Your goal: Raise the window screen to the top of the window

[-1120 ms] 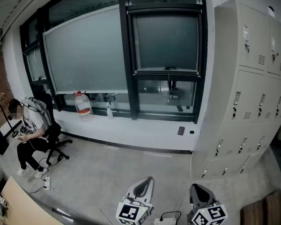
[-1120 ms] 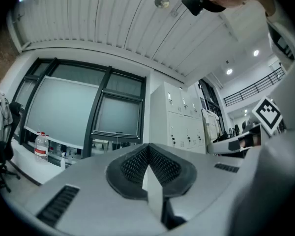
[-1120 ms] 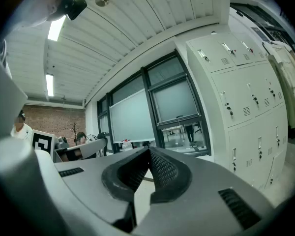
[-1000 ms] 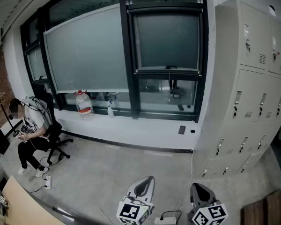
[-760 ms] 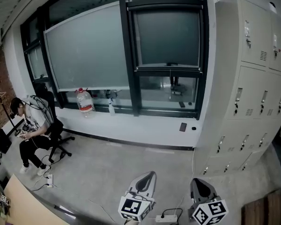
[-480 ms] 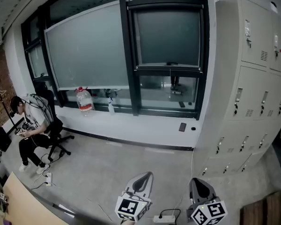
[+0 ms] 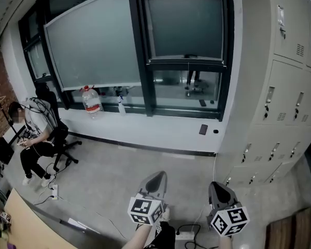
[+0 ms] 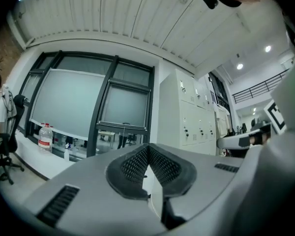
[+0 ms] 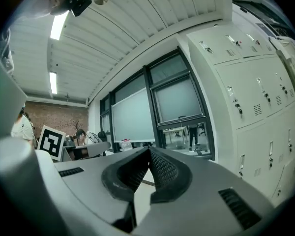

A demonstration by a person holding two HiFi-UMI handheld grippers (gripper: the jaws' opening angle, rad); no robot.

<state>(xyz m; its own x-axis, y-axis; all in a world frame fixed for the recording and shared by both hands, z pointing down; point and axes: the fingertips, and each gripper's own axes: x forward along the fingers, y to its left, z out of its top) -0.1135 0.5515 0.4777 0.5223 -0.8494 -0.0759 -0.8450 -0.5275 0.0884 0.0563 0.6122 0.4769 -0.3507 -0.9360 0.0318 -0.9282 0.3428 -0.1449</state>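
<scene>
Window screen (image 7: 185,25): 12 o'clock in the head view, drawn down over the upper pane of the narrow right-hand window. Its bottom bar sits at the mid rail, with clear glass below. It is well apart from both grippers.

Left gripper (image 7: 156,177) is at 6 o'clock and right gripper (image 7: 220,187) at 5 o'clock, near each other, both pointing toward the window wall.

- Left gripper view: jaws pressed together, nothing between them.
- Right gripper view: pads meet at the tips, nothing held.
- Head view only: grey floor (image 7: 109,185), power strip (image 7: 184,236) at 6 o'clock, seated person (image 7: 33,139) at 9 o'clock, water bottle (image 7: 92,101) on the sill (image 7: 160,131) at 10 o'clock.
- Gripper views only: slatted ceiling (image 8: 113,14) and ceiling lights (image 9: 59,26).
- The right gripper view also catches a marker cube (image 9: 51,142) at 9 o'clock.
- Lockers (image 7: 285,87) at 2 o'clock show in all three views.
</scene>
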